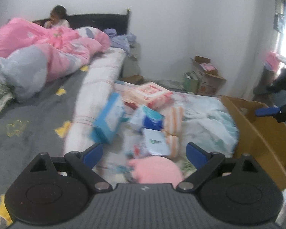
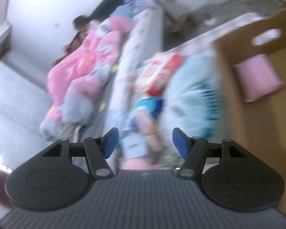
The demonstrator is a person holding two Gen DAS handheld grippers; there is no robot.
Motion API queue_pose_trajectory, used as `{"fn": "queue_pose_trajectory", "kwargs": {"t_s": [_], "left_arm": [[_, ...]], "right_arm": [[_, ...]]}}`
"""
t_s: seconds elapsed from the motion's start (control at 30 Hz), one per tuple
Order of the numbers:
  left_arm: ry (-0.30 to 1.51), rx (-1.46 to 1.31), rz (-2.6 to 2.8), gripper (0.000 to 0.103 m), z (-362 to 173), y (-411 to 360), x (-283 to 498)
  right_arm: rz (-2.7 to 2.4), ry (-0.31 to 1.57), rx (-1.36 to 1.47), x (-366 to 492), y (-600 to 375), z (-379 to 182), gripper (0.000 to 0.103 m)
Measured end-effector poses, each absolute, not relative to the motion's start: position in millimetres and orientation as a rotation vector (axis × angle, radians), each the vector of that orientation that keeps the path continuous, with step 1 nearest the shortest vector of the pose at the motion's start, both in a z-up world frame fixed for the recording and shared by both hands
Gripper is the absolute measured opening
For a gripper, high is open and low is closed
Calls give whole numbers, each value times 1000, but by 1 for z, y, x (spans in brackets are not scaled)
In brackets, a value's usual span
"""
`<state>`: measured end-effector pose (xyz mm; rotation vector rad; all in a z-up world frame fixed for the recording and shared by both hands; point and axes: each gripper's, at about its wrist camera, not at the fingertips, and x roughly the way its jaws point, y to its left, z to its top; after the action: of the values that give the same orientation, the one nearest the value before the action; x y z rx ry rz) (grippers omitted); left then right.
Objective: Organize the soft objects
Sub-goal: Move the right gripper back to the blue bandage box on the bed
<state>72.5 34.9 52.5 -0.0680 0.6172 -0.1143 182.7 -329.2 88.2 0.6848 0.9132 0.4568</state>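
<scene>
Packets (image 1: 143, 118) of soft goods lie heaped on a low bed straight ahead of your left gripper (image 1: 145, 155), whose blue fingers (image 1: 93, 155) stand apart with nothing between them. A pink cushion (image 1: 156, 169) sits just under and between those fingers, close against the tool's body. Past the fingertips, a blue-and-white pack (image 1: 109, 118) tilts to the left of the pile, a red-and-white pack (image 1: 150, 94) lies farther out, and orange-striped rolls (image 1: 174, 127) rest slightly to the right. A pale crumpled plastic bag (image 1: 206, 118) spreads to the right of the rolls, touching a cardboard box (image 1: 257, 133) that stands at the tool's far right.

Your right gripper (image 2: 145, 142) points down over the same pile in a heavily blurred view, its jaws parted and empty. In the left wrist view, one blue finger of that gripper (image 1: 267, 111) shows above the box. Ahead and to the right of the right tool, a pink cloth (image 2: 257, 78) lies inside the box (image 2: 228, 61), against its wall. The pale bag (image 2: 192, 87) and the red-and-white pack (image 2: 158, 68) show as smears beyond the fingertips.

Off to the left of both tools, a pink quilt (image 1: 47, 45) is bunched on a bigger bed (image 1: 34, 110), where a person (image 1: 57, 17) sits by the dark headboard (image 1: 99, 21).
</scene>
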Motion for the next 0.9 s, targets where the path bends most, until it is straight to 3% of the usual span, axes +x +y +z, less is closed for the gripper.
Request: {"fn": "queue_pose_trajectory", "kwargs": {"t_s": [0.4,0.77,0.9], "left_arm": [[604,51,3,92,46,62,135],[719,60,46,53,10,65,213],[751,73,33,46,0,61,225]], "right_arm": [[637,1002,649,251,-181,79,62],[606,1142,481,341,-66,32,62],[585,1174,472,359,-52,14,62]]}}
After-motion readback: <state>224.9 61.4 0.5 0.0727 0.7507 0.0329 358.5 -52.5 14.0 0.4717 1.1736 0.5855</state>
